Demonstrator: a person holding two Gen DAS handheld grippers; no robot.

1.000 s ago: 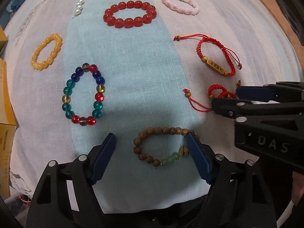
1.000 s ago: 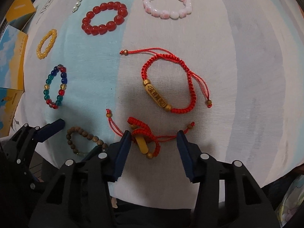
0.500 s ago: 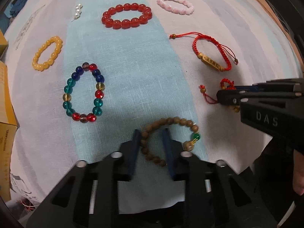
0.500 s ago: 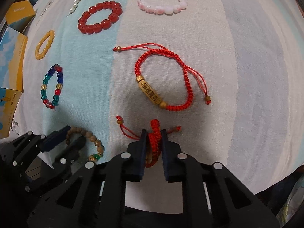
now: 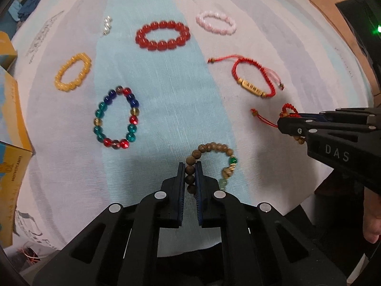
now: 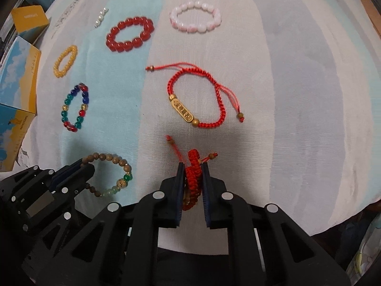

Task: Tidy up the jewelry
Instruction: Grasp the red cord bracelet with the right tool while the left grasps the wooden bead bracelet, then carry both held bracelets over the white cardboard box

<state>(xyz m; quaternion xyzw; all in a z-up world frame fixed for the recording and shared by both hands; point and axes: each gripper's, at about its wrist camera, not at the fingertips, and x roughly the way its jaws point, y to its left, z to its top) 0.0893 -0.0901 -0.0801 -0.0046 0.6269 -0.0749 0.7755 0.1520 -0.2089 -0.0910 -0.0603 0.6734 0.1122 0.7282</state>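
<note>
Left gripper [image 5: 190, 166] of mine clamped on wooden bead bracelet [image 5: 214, 149]; right gripper [image 6: 193, 169] pinching bunched red cord bracelet [image 6: 193, 176], both just closed

Dim, soft indoor light, slight motion blur, heavy fisheye edge curvature

left tongs [image 5: 190, 169] pinching wooden bracelet [image 5: 210, 149]

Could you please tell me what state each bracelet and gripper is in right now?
Left gripper: shut on wooden bracelet.
Right gripper: shut on bunched red cord bracelet.
Second cord bracelet: flat, free.
Red, pink, yellow, multicolour bracelets: flat, untouched.
</note>
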